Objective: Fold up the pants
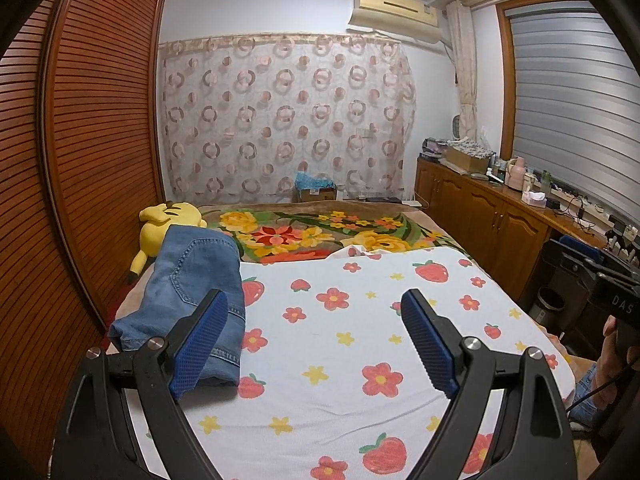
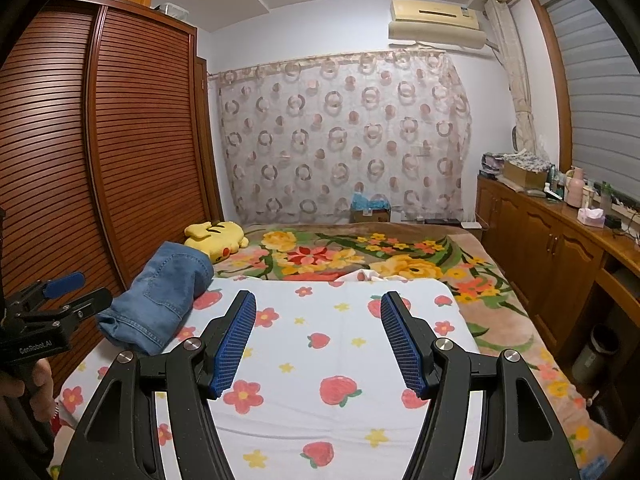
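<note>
Both grippers hang spread wide above the bed with nothing between their blue pads. From the left wrist view, the left gripper (image 1: 314,334) floats over the white strawberry sheet (image 1: 360,320), and the folded pants (image 1: 192,300) (blue denim, a back pocket facing up) lie just beyond and beside its left finger, partly hidden behind that finger's pad. From the right wrist view, the right gripper (image 2: 318,340) sits over the middle of the sheet, well apart from the pants, which rest off to its left at the sheet's edge near the wardrobe (image 2: 100,152). A yellow plush toy (image 2: 216,236) lies just past the pants on the floral blanket (image 2: 360,256).
</note>
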`<state>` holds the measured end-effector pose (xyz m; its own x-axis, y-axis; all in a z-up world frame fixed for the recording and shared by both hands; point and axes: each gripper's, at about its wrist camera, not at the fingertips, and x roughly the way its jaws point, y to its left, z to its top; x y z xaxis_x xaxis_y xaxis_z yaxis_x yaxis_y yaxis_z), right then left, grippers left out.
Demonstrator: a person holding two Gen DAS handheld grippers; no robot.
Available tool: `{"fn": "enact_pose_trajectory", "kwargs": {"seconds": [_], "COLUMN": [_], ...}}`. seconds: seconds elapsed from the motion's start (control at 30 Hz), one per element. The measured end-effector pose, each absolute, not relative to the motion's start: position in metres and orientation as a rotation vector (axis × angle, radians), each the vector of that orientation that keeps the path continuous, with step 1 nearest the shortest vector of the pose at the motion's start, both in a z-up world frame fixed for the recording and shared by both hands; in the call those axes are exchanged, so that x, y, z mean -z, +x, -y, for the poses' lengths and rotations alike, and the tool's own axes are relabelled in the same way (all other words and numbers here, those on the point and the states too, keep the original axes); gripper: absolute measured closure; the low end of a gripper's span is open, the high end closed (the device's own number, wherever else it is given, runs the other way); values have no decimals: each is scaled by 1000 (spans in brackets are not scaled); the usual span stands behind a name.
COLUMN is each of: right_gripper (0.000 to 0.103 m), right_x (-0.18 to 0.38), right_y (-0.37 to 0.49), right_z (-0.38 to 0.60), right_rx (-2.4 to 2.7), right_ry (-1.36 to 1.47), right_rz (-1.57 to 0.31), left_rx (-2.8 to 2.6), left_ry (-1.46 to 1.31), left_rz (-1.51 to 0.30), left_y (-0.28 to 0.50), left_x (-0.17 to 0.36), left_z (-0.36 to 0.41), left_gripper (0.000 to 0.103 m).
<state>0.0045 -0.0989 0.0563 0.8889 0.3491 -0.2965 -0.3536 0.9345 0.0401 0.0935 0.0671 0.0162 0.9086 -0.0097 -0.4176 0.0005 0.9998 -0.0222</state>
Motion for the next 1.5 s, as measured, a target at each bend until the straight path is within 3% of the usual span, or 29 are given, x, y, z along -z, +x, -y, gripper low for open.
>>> {"fn": "enact_pose_trajectory", "kwargs": {"seconds": [1.5], "right_gripper": [36], "right_x": [-54], "right_y": [1], "right_z": [101], "right_rx": [-365], "right_ry": [-24], "right_rz": [-322], "left_rx": [7], "left_ry": [-30], "left_rz": [-432], "left_y": [92], "left_x": [-14], "left_z": [-58], "left_gripper": [14]}}
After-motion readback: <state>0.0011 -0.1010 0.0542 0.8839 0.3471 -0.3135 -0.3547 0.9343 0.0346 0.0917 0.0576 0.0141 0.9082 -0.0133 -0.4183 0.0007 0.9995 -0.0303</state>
